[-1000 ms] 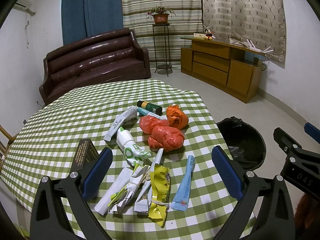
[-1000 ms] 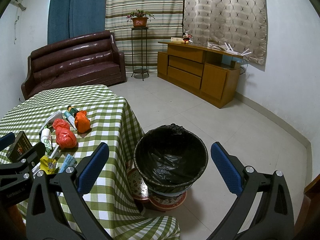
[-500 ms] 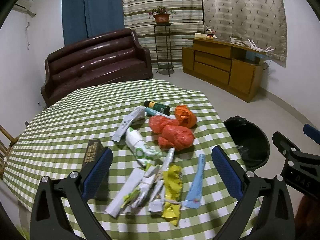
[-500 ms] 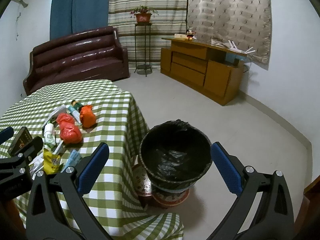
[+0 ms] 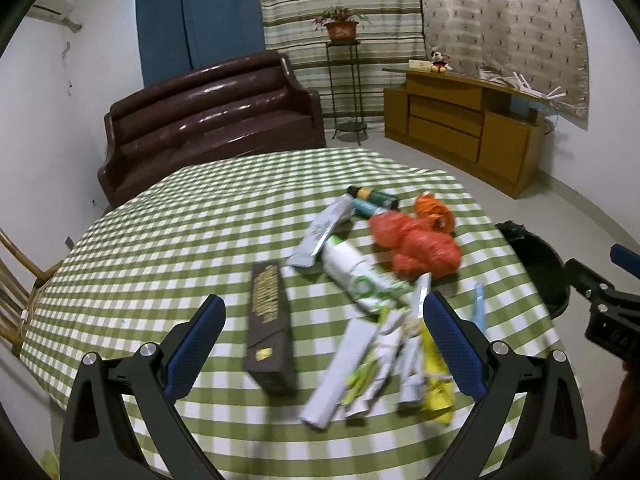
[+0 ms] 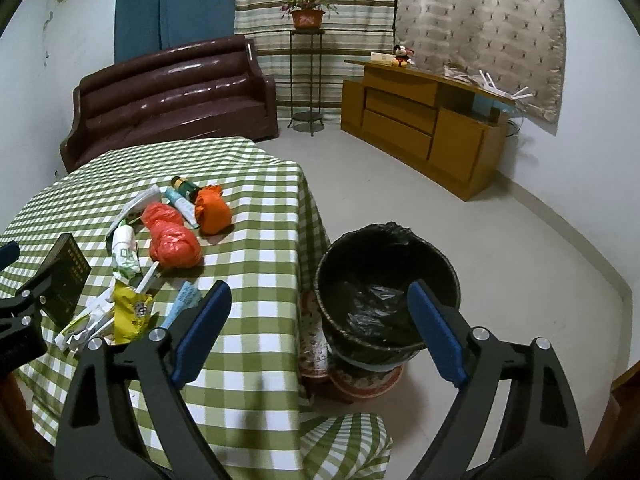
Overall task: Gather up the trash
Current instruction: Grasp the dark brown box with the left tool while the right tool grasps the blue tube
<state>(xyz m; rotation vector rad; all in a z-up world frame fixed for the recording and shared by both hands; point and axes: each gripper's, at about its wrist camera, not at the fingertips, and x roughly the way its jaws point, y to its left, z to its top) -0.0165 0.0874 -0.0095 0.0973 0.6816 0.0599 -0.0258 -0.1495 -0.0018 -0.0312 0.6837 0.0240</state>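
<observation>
Trash lies in a pile on the green checked tablecloth: a dark brown box, red plastic bags, an orange bag, a white and green tube, white wrappers, a yellow wrapper and a blue sachet. My left gripper hovers open over the table's near edge, with the box and wrappers below its fingers. My right gripper hangs beyond the table's right edge, its jaws closing with nothing between them. The black-lined bin stands on the floor below it.
A dark green bottle and a grey tube lie behind the bags. The bin sits on a patterned stand close to the hanging cloth. A brown sofa, a plant stand and a wooden cabinet line the far walls.
My left gripper has swung left, so the dark box now sits between its fingers in the view. My right gripper's jaws have narrowed a little, and it has moved nearer the table and bin.
</observation>
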